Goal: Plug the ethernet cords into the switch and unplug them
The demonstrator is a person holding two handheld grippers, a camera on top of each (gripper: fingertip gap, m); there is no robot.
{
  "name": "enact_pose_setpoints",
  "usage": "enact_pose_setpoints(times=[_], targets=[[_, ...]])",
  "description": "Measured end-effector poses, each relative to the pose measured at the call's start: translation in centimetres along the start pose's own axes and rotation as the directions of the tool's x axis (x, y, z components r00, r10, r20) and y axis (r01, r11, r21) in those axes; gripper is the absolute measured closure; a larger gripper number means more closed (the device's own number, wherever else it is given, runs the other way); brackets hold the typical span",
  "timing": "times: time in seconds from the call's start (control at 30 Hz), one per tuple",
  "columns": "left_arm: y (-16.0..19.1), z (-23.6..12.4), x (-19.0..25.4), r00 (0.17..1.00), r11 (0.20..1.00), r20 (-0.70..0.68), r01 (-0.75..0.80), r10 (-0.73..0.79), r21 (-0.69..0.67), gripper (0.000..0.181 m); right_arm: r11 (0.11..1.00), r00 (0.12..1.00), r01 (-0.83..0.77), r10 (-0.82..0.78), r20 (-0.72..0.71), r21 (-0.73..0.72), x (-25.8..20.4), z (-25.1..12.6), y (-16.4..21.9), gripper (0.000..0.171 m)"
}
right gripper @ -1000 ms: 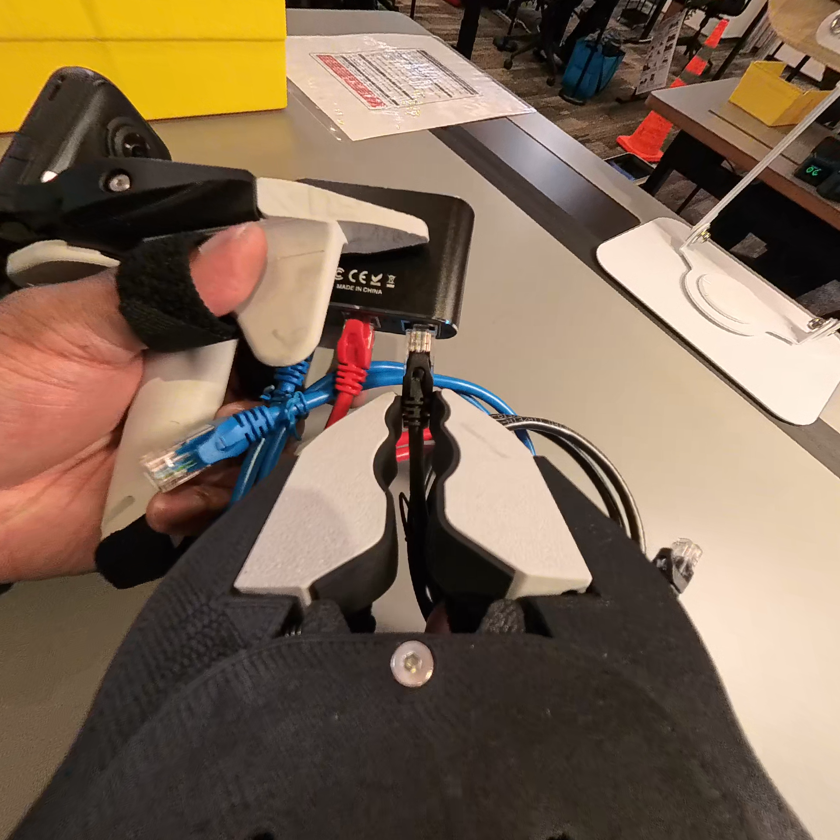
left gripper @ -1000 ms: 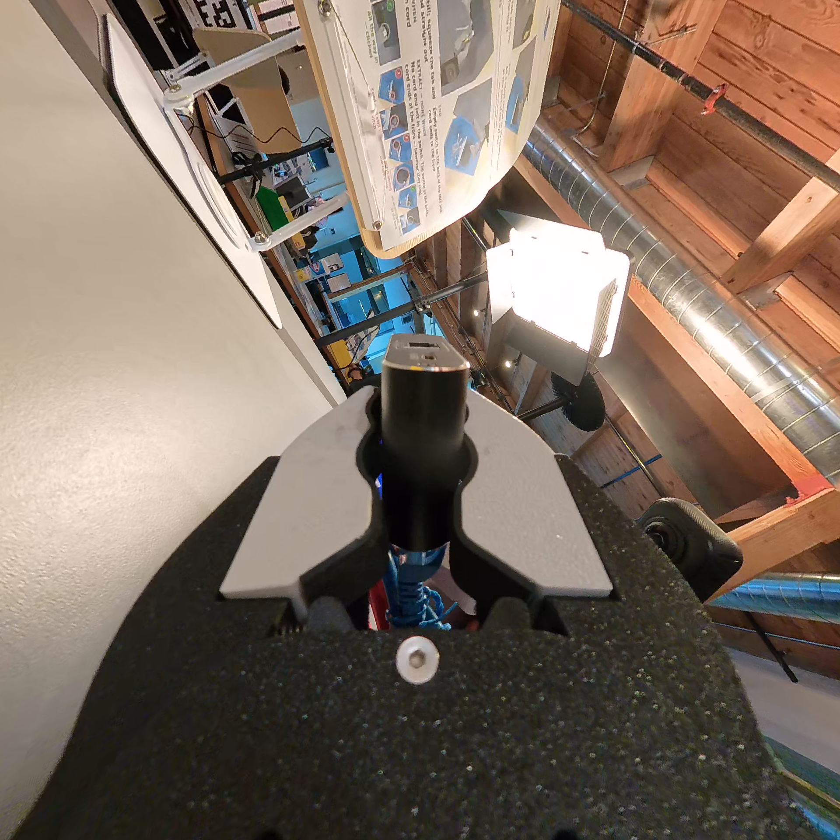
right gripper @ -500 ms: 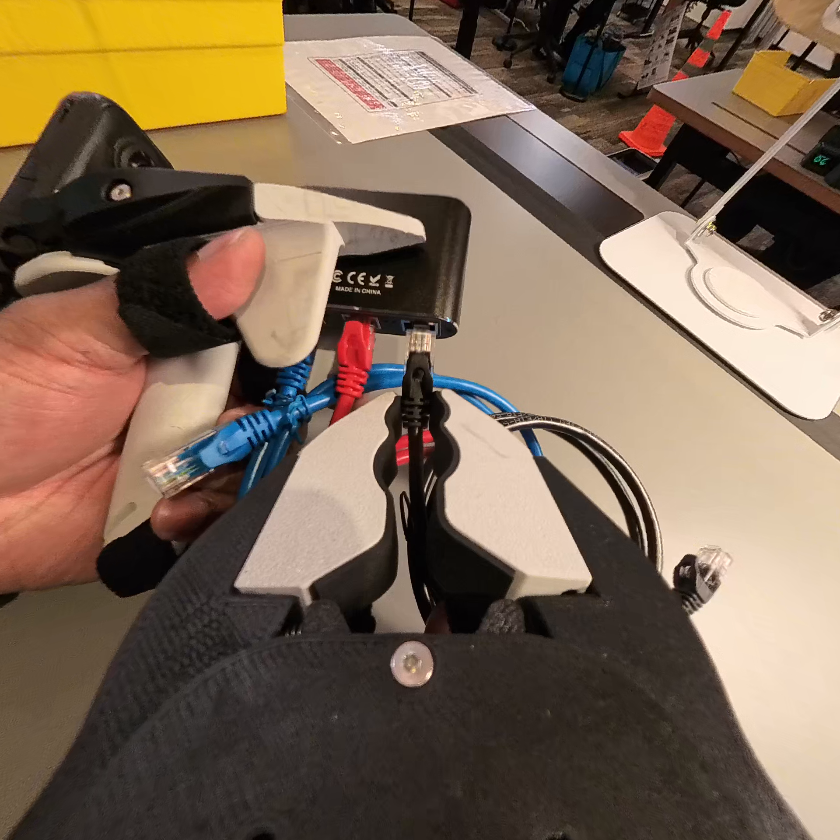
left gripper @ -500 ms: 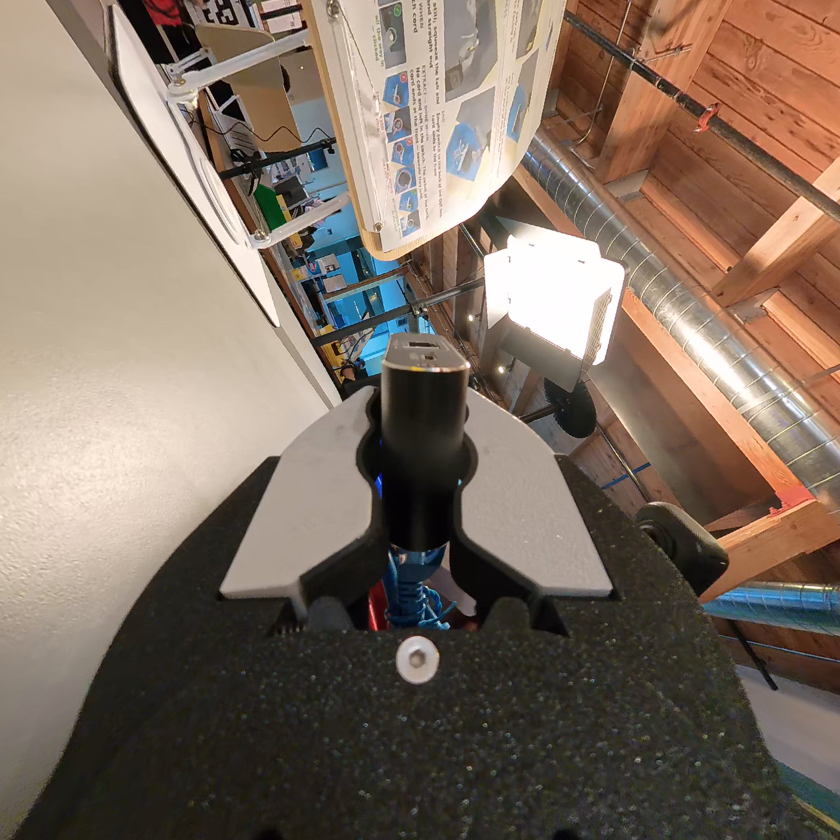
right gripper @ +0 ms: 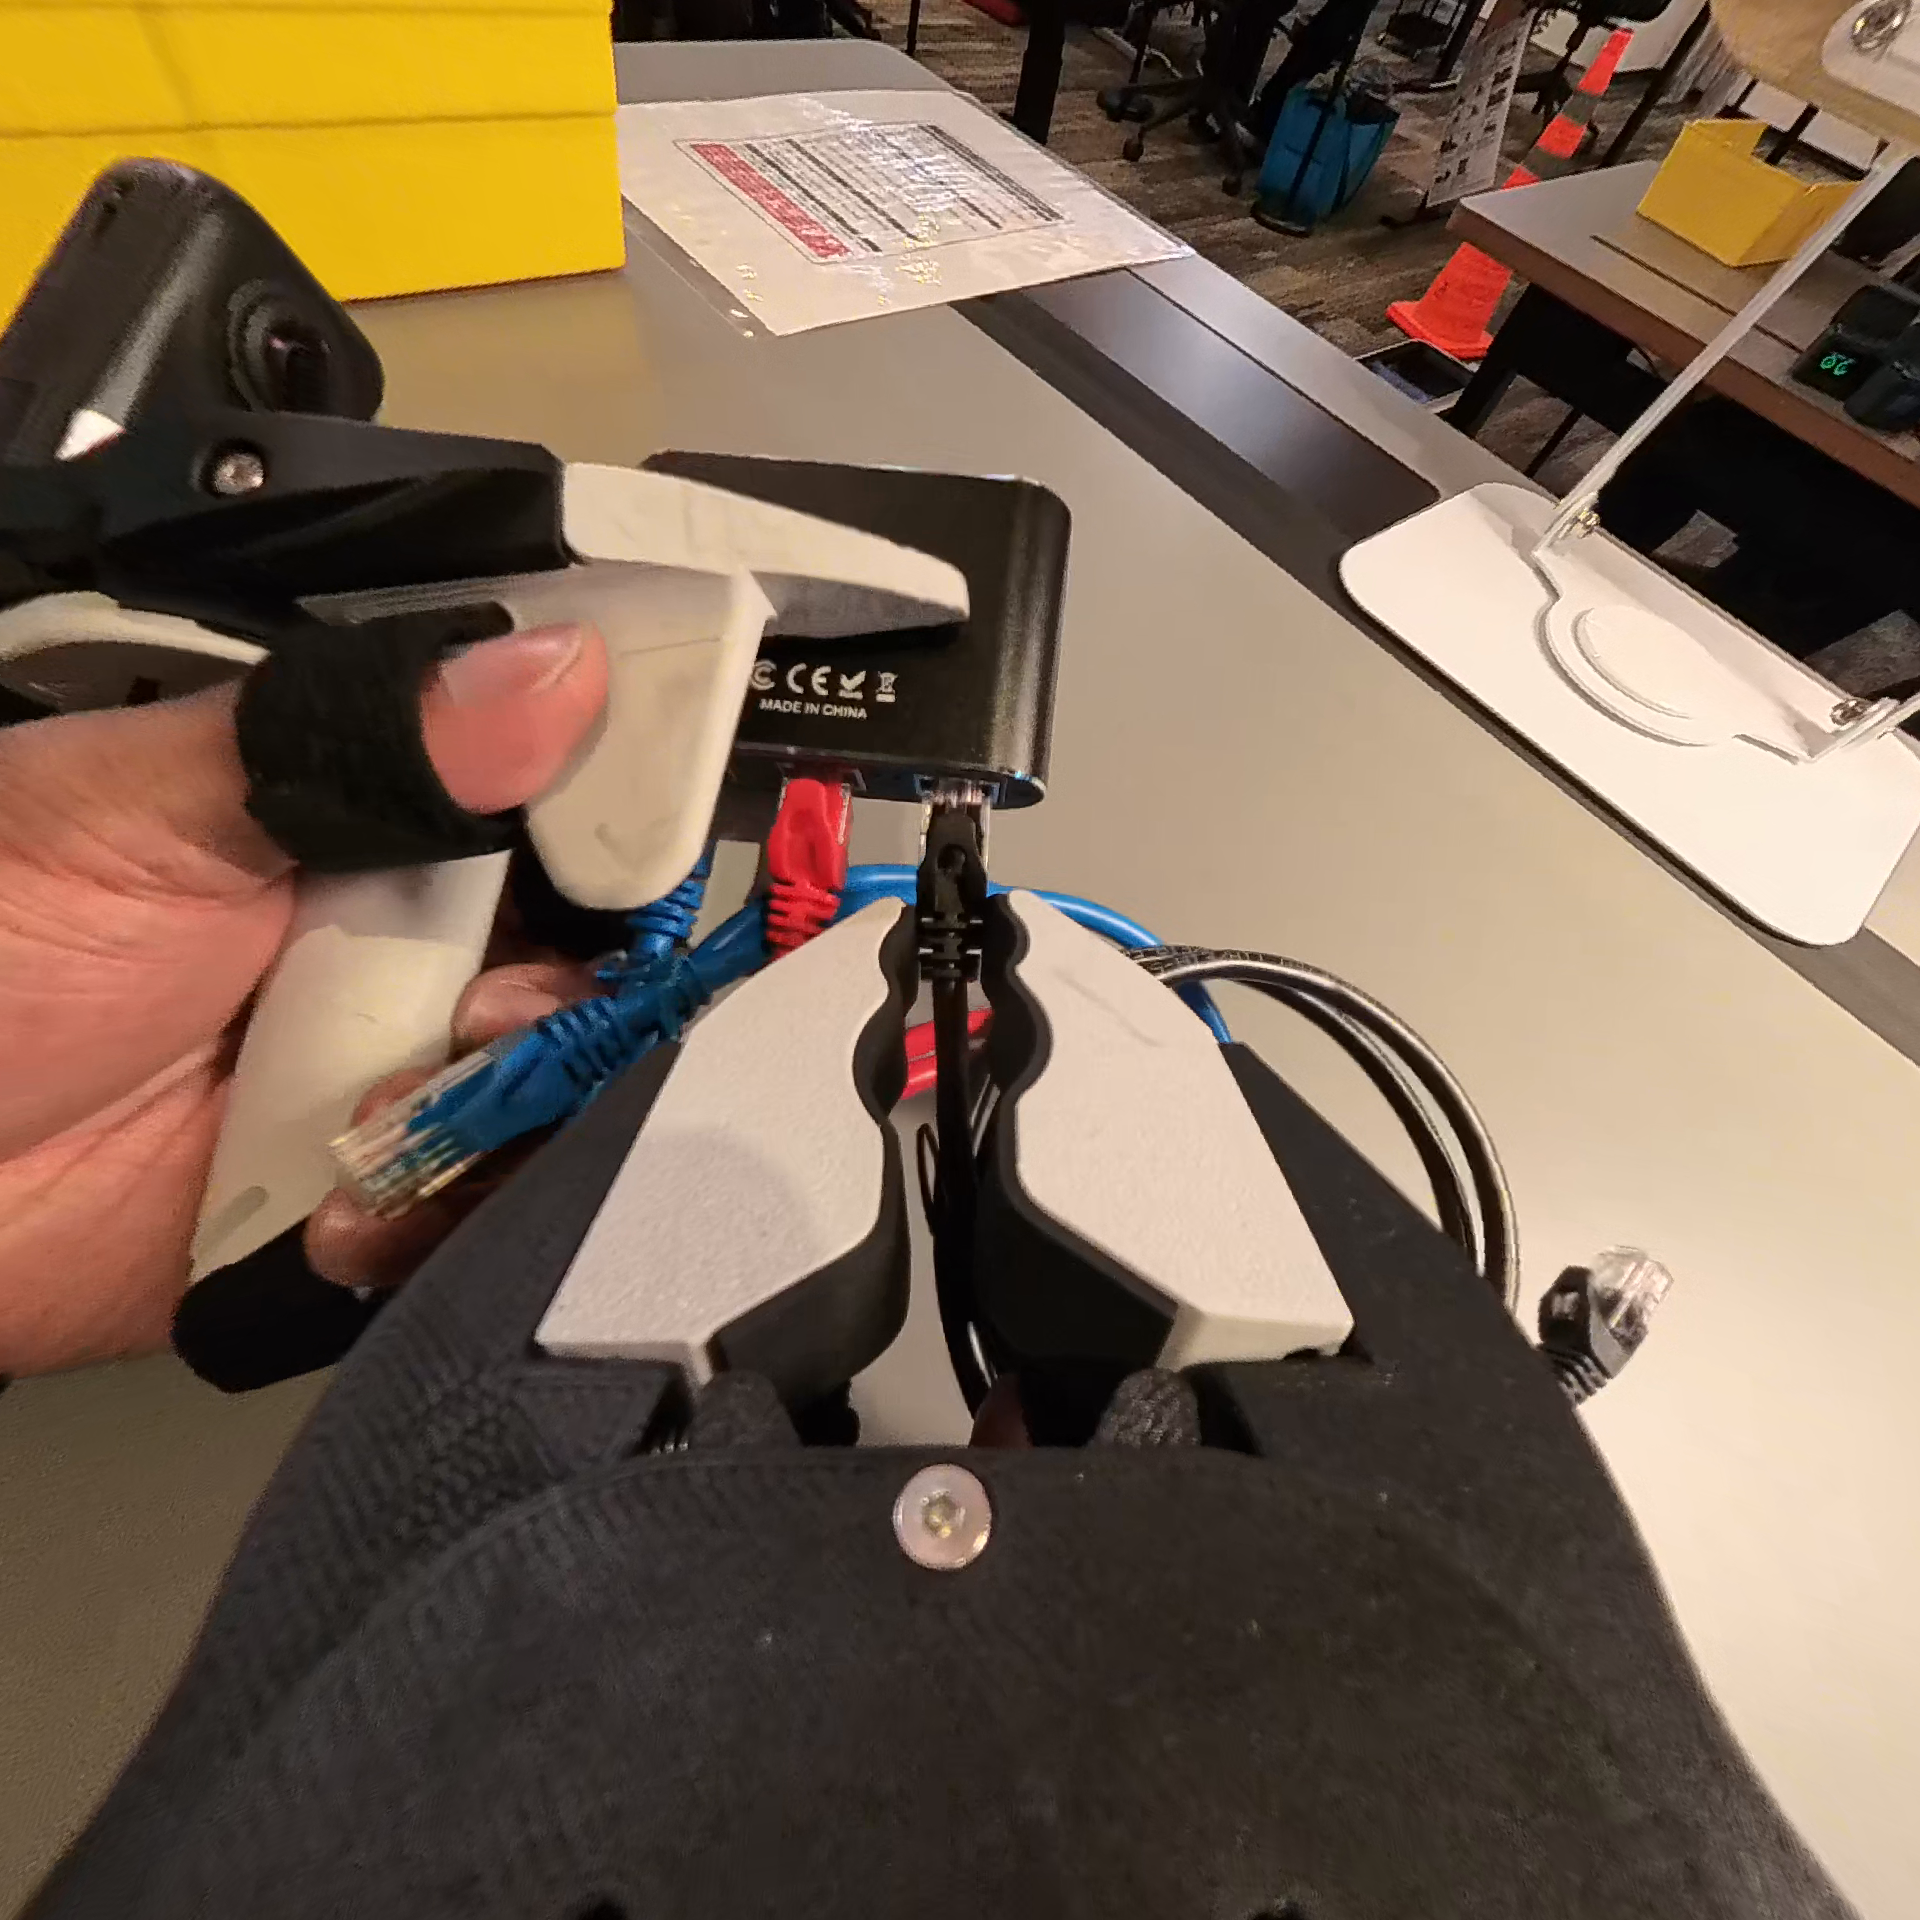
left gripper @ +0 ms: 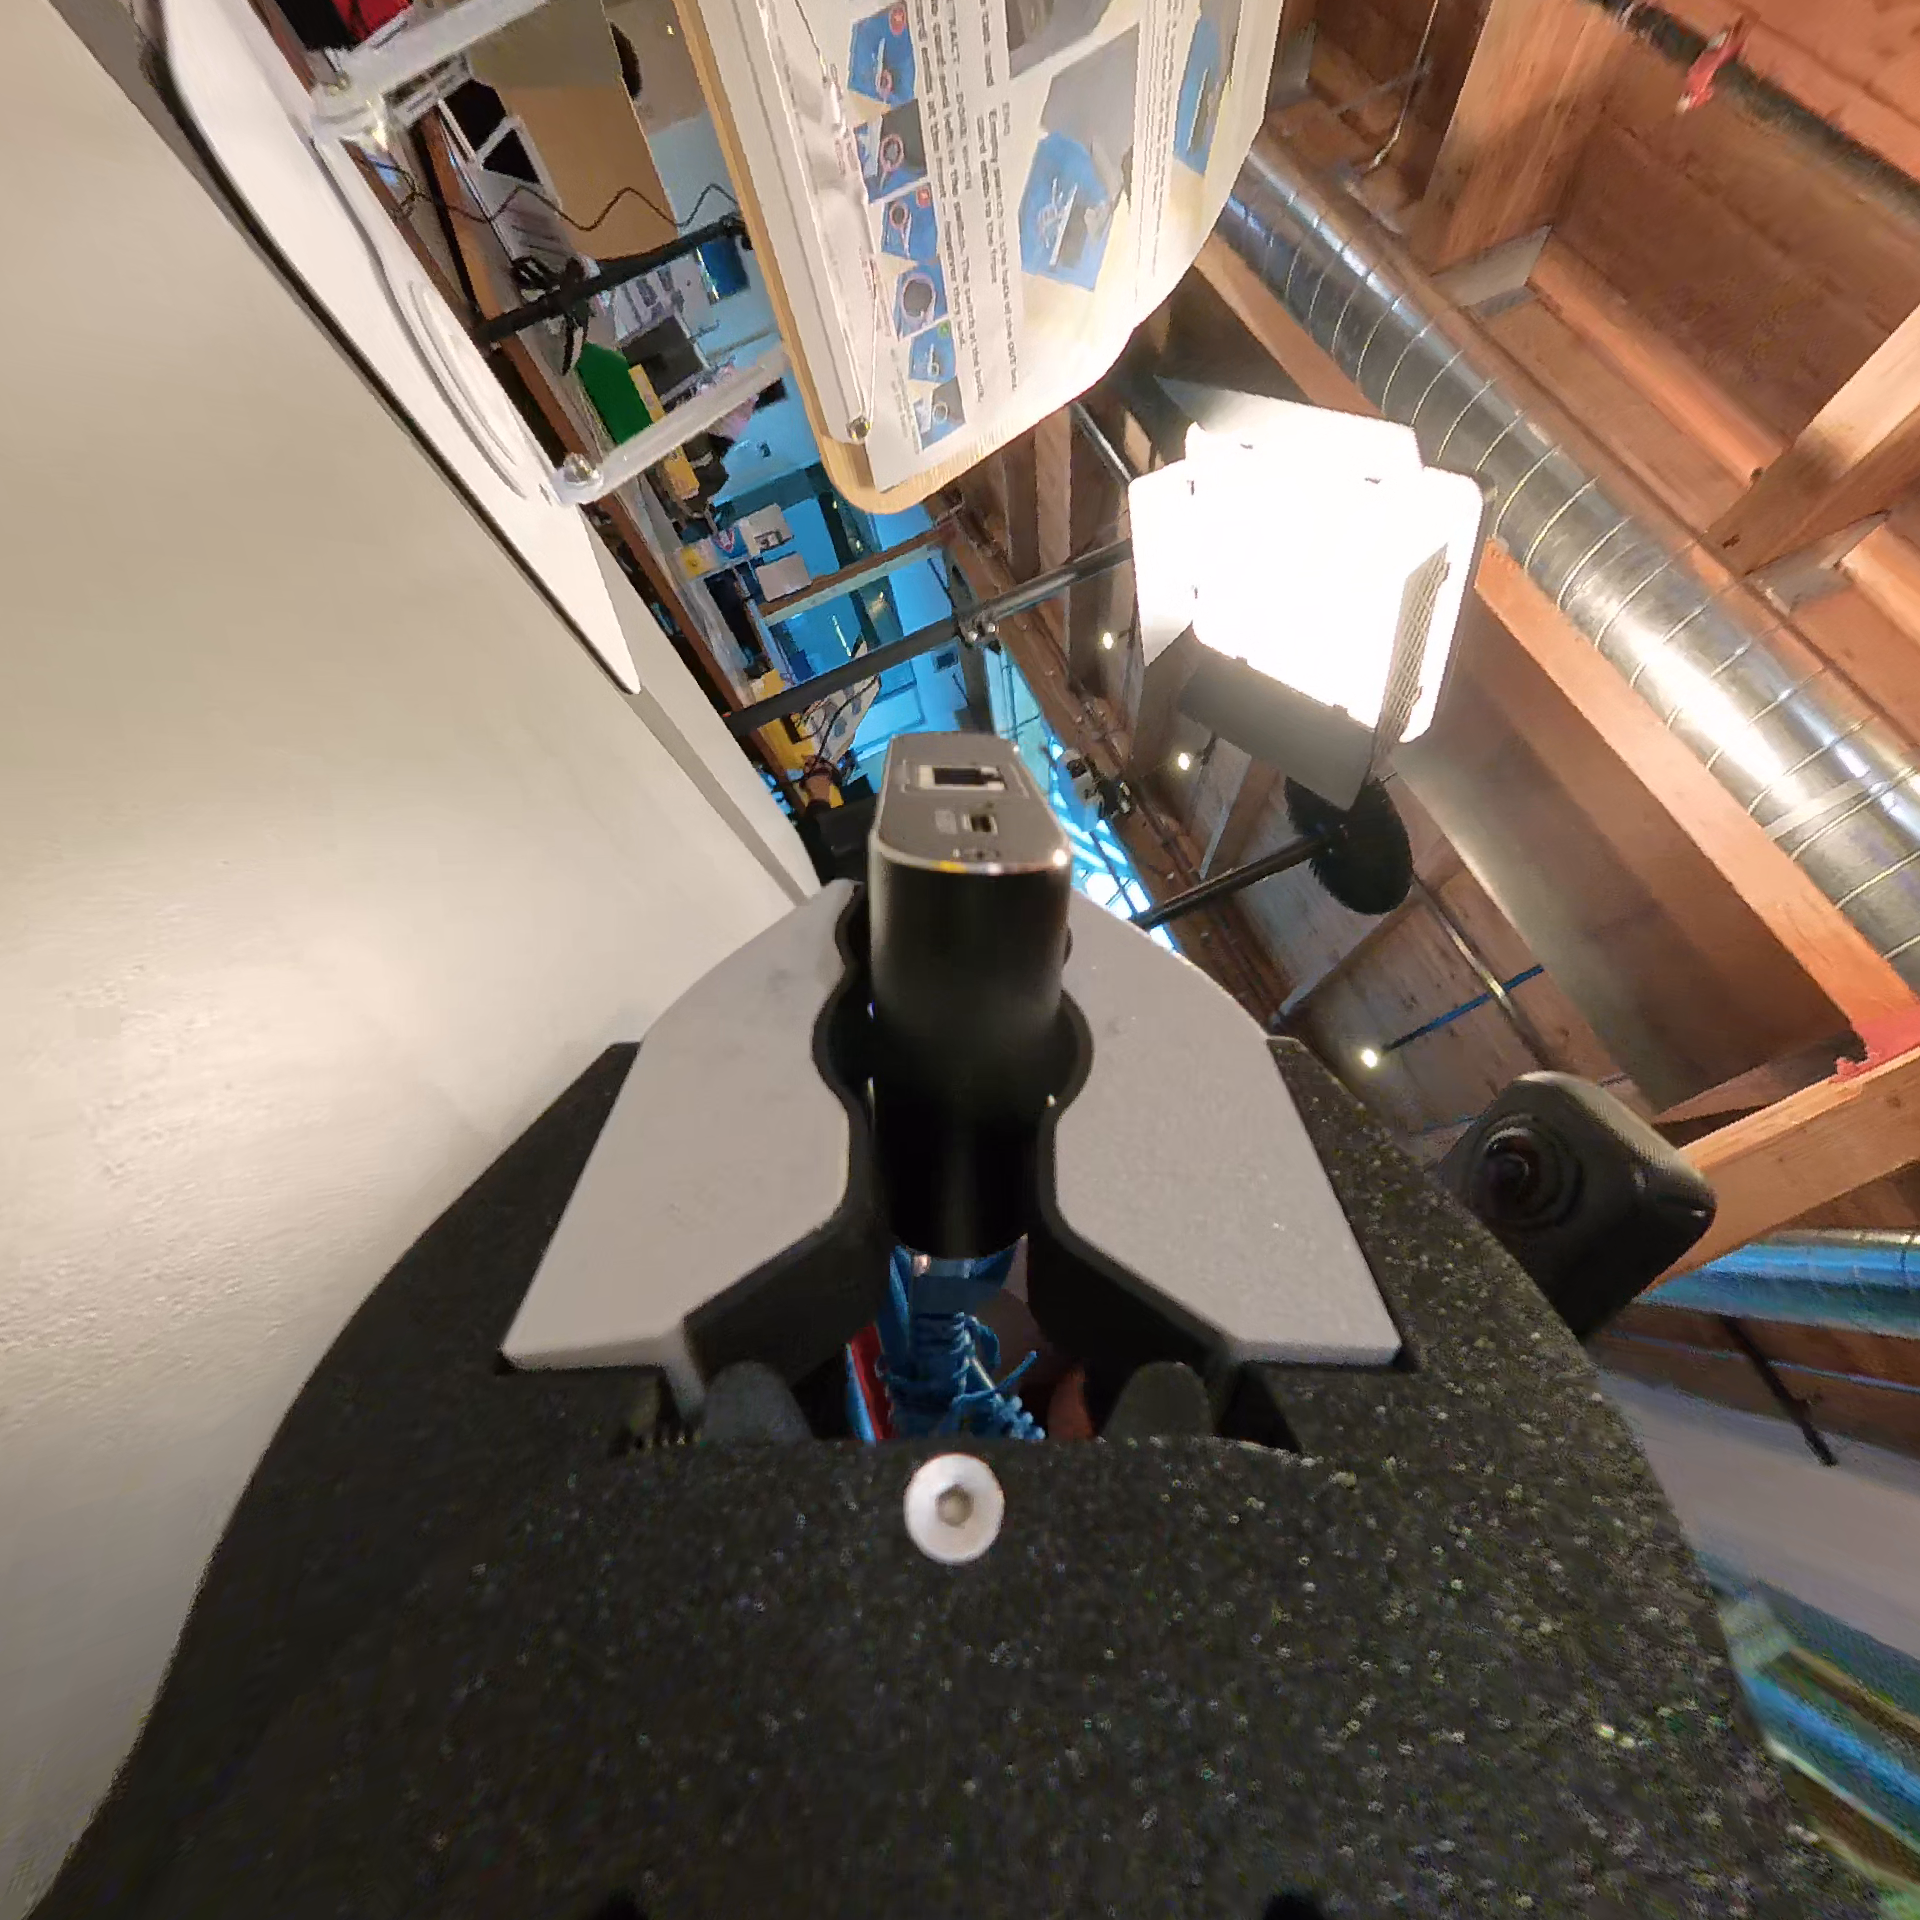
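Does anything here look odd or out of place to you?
Yes: the switch is held up off the table in the left gripper instead of lying flat. A blue cord sticks out loose with its clear plug in no port, and a black plug lies unconnected on the table.

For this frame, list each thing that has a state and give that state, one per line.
switch: lifted off the table, clamped in the left gripper
left gripper: shut on the switch
right gripper: shut on the black cord
black cord: plug at a switch port; its other plug loose
red cord: plugged in
blue cord: one end unplugged, hanging free
studio light: on
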State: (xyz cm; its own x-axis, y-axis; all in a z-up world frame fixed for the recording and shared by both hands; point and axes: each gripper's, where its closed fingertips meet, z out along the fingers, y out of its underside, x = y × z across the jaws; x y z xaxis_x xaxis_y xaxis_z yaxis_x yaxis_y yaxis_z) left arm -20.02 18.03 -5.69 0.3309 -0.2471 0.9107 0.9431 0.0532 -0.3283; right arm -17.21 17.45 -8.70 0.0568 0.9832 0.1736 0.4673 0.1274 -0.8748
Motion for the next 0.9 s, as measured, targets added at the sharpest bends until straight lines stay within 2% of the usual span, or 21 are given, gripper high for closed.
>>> enact_pose_setpoints(times=[0.17,0.37,0.57,0.7,0.8,0.9], targets=[[1.1,0.3,0.4,0.998,0.995,0.005,-0.065,0.066,-0.079,0.152,1.0,1.0,0.003,-0.003,-0.009,0.007,0.7,-0.3,-0.1,0.159],[3.0,0.6,0.6,0.99,0.96,0.006,-0.133,0.138,-0.247,0.151,0.999,0.999,0.048,-0.048,-0.002,0.016,1.8,-0.7,-0.3,0.159],[4.1,0.6,1.2,0.979,0.918,-0.04,-0.2,0.198,-0.342,0.152,0.981,0.98,0.19,-0.192,0.05,0.032,2.0,-1.4,-0.5,0.159],[4.6,0.5,1.7,0.978,0.886,-0.091,-0.208,0.186,-0.415,0.152,0.917,0.916,0.396,-0.399,0.052,0.057,2.2,-2.1,-0.6,0.159],[5.1,0.5,1.8,0.968,0.858,-0.104,-0.25,0.227,-0.449,0.152,0.921,0.919,0.387,-0.39,0.064,0.051,2.3,-2.4,-0.6,0.159],[5.6,0.4,1.9,0.952,0.822,-0.119,-0.304,0.282,-0.482,0.152,0.861,0.86,0.506,-0.508,0.052,0.053,2.2,-2.8,-0.5,0.159]])
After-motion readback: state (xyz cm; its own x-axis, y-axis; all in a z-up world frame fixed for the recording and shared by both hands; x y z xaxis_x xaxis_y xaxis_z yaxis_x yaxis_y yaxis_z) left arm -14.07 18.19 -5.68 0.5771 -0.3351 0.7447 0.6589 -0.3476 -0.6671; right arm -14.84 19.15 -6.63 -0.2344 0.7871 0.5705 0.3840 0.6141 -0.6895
